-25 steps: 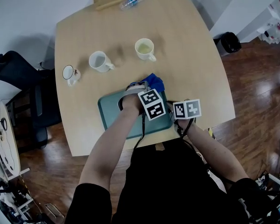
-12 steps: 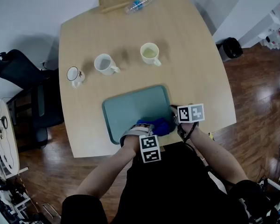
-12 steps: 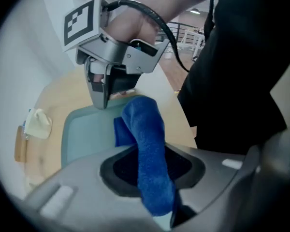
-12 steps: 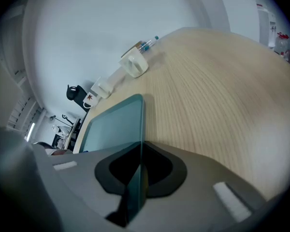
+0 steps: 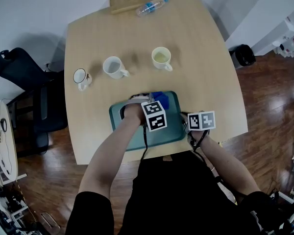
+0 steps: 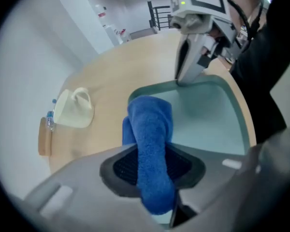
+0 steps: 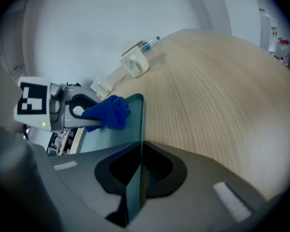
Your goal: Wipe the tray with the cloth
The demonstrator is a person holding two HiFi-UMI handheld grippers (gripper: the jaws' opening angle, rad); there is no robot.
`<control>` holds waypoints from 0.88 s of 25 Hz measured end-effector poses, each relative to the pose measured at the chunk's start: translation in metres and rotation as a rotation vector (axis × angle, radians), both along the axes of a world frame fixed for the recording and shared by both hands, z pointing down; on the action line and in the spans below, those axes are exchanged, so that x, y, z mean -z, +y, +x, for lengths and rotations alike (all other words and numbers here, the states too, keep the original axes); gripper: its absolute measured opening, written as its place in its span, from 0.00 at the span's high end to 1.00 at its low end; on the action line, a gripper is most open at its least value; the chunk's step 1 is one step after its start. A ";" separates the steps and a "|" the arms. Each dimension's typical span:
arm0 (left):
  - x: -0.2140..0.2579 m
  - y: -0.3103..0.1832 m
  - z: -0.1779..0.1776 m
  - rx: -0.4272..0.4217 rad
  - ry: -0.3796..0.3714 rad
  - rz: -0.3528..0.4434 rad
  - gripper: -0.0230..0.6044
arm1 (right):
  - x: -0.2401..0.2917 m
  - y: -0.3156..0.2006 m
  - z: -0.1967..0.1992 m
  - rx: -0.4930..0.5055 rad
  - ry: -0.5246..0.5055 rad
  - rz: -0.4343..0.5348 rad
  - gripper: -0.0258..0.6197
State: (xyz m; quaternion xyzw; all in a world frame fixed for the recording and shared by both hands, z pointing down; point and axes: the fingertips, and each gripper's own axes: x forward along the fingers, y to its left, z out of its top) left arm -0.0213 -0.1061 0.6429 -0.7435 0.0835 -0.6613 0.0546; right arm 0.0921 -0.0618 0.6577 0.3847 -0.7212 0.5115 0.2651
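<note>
- The left claw is clenched on a blue cloth – in the left gripper view the folded cloth runs straight between the two pads and sticks out well past them.
- The cloth sits over the far, right-hand part of a teal tray, close to its far rim; it seems to rest on the tray's floor, though the contact itself is hard to make out.
- The right claw is closed on the tray's right rim – in the right gripper view the thin edge of the tray stands upright between the jaws, which pinch it.
- From the right gripper view the left claw lies low over the tray with the cloth bunched at its tip.
- From the left gripper view the right claw meets the rim of the tray at its far side.
- The tray lies on a pale wooden surface, near its front edge.
- Beyond the tray stand three mugs in a row, well apart from it: a pale yellow mug, a white mug and a small dark-rimmed mug.
- At the surface's far edge lie a plastic bottle and a wooden board, just beside each other.
</note>
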 end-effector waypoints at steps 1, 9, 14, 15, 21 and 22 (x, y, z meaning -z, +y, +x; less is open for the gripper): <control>0.001 -0.008 -0.001 0.011 -0.002 -0.007 0.76 | 0.000 0.000 0.000 0.001 0.001 0.001 0.92; 0.003 0.034 0.003 0.007 0.035 -0.021 0.76 | -0.001 -0.001 0.001 -0.019 -0.005 0.011 0.92; 0.005 0.133 0.004 -0.031 0.074 -0.135 0.76 | -0.001 0.000 0.003 -0.022 -0.001 0.010 0.92; 0.006 0.153 0.003 -0.040 0.083 -0.174 0.76 | -0.001 0.000 0.003 -0.022 0.000 0.011 0.92; 0.007 0.176 -0.007 -0.023 0.143 -0.216 0.76 | -0.002 -0.001 0.003 -0.011 0.018 0.016 0.92; 0.008 0.160 -0.013 -0.010 0.140 -0.174 0.76 | -0.003 -0.001 0.002 -0.007 0.022 0.015 0.92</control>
